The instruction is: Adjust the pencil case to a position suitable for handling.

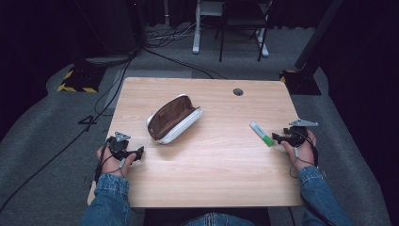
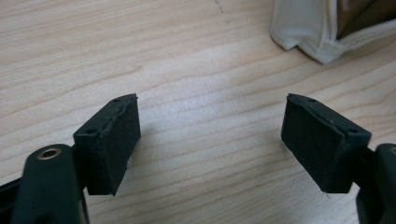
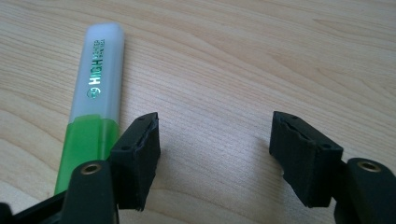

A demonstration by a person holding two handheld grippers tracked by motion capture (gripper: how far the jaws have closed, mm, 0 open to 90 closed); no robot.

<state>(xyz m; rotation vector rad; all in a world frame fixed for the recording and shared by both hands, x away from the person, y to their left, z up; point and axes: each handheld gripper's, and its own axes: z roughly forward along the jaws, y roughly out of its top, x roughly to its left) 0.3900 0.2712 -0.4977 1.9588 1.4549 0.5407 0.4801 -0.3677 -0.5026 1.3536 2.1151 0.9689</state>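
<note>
Although the green-capped, frosted-plastic highlighter pen (image 1: 261, 133) lies flat on the pale wood-grain bench (image 1: 221, 169), just beside the right tool (image 1: 278, 138) and outside its spread jaws, nothing is gripped yet, so the work looks barely begun: the pen most likely has to be picked up and put into the open cream fabric pencil case with a brown lining (image 1: 173, 117), which rests mid-bench, well apart from it. In the right gripper view the pen's (image 3: 95, 98) smooth, rounded barrel carries printed lettering. The left tool (image 1: 134, 154) is released too, jaws wide over bare wood, with the case's soft, creased corner (image 2: 310, 28) near.
</note>
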